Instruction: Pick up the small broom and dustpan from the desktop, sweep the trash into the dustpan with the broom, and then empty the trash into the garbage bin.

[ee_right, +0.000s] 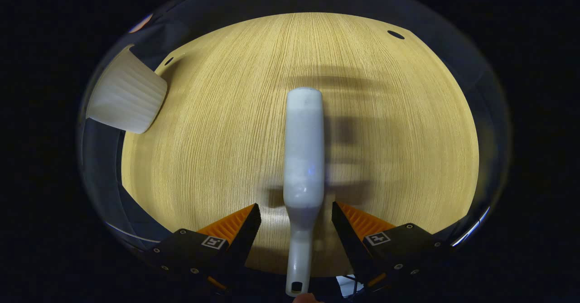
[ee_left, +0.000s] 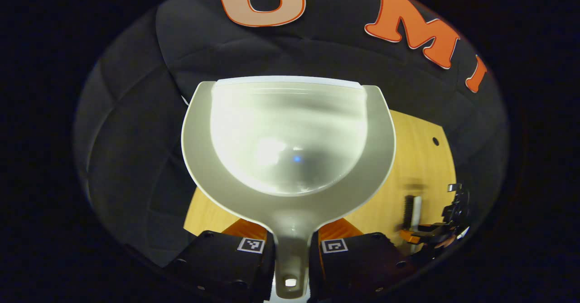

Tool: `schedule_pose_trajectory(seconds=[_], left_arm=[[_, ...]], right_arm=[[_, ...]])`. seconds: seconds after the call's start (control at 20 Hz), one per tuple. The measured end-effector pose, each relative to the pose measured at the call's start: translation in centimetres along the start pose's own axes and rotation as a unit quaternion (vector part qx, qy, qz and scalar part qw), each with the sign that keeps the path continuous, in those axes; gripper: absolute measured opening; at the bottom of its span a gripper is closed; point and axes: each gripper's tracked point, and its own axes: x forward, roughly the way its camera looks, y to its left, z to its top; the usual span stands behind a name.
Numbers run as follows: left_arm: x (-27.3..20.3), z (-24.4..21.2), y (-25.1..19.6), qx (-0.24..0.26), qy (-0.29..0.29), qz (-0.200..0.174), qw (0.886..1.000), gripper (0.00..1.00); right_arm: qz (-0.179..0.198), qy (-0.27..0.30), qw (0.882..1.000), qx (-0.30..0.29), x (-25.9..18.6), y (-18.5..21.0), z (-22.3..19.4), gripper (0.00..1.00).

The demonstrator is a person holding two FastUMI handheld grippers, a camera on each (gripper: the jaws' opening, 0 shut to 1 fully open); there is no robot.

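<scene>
My left gripper point(ee_left: 292, 248) is shut on the handle of the pale grey dustpan point(ee_left: 290, 135). The pan is held up off the wooden table point(ee_left: 421, 167) with its mouth facing the far wall, and its glossy inside shows only glare. In the right gripper view the white small broom point(ee_right: 303, 149) lies back-up on the table point(ee_right: 217, 126). Its handle runs between the fingers of my right gripper point(ee_right: 297, 217), which is open with a gap on each side. The white ribbed garbage bin point(ee_right: 127, 97) stands at the table's far left edge. In the left gripper view the broom point(ee_left: 414, 212) and right gripper point(ee_left: 446, 221) appear low on the right.
The black cloth wall point(ee_left: 281, 49) stands behind the table. Small round holes point(ee_right: 395, 34) mark the tabletop near its far edge. The broom's shadow falls on the wood to its right.
</scene>
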Motion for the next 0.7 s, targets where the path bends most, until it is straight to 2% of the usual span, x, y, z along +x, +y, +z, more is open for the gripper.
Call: schedule_pose_trajectory(seconds=[0.1, 0.25, 0.5, 0.7], left_arm=[[-0.2, 0.0, 0.0, -0.006, 0.007, -0.022, 1.000, 0.31], [-0.3, 0.5, -0.2, 0.009, 0.000, -0.018, 1.000, 0.31], [0.3, -0.8, -1.7, 0.083, -0.019, -0.049, 0.995, 0.31], [2.3, -3.4, -4.4, 0.127, 0.009, -0.083, 0.988, 0.31]], right_arm=[[0.001, -0.002, 1.000, -0.002, -0.1, 0.0, 0.0, 0.95], [0.001, -0.009, 1.000, -0.001, -0.4, -0.3, 0.4, 0.95], [-0.006, -0.010, 1.000, -0.001, -0.5, -0.7, 0.1, 0.95], [-0.007, -0.009, 1.000, -0.006, -0.6, -0.8, -0.2, 0.95]])
